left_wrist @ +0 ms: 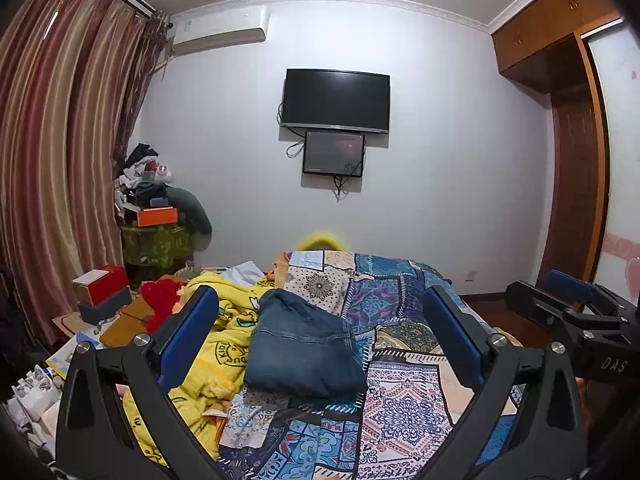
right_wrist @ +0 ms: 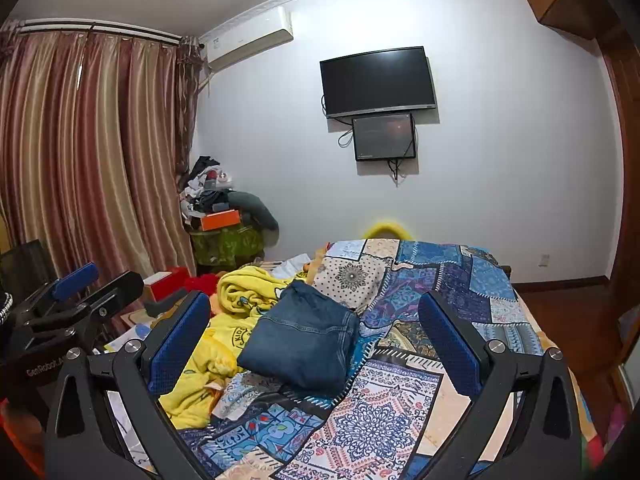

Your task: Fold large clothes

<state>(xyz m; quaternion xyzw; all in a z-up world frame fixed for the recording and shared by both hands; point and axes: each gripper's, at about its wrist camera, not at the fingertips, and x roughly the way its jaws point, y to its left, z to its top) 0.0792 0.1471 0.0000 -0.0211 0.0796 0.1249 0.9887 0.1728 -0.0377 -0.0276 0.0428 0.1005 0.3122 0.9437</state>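
The folded jeans [left_wrist: 306,346] lie as a compact denim bundle on the patchwork bedspread [left_wrist: 400,408], touching the crumpled yellow blanket [left_wrist: 224,344] on their left edge. Both tools hang in the air above the near end of the bed: the left gripper [left_wrist: 320,344] has its jaws wide apart and holds nothing, and the right gripper [right_wrist: 316,344] is likewise spread wide and empty, the jeans framed between the blue pads in each wrist view.

Judging by how the jeans lie, their folding looks finished or close to it, and this seems a pause between garments. The next move would probably call for reaching left of the jeans to the yellow blanket, pinching two corners or an edge, and spreading it flat on the bedspread without dragging the jeans askew.

Beyond the blanket, a green fabric bin [right_wrist: 226,246] stands heaped with clothes and an orange box [right_wrist: 220,219].
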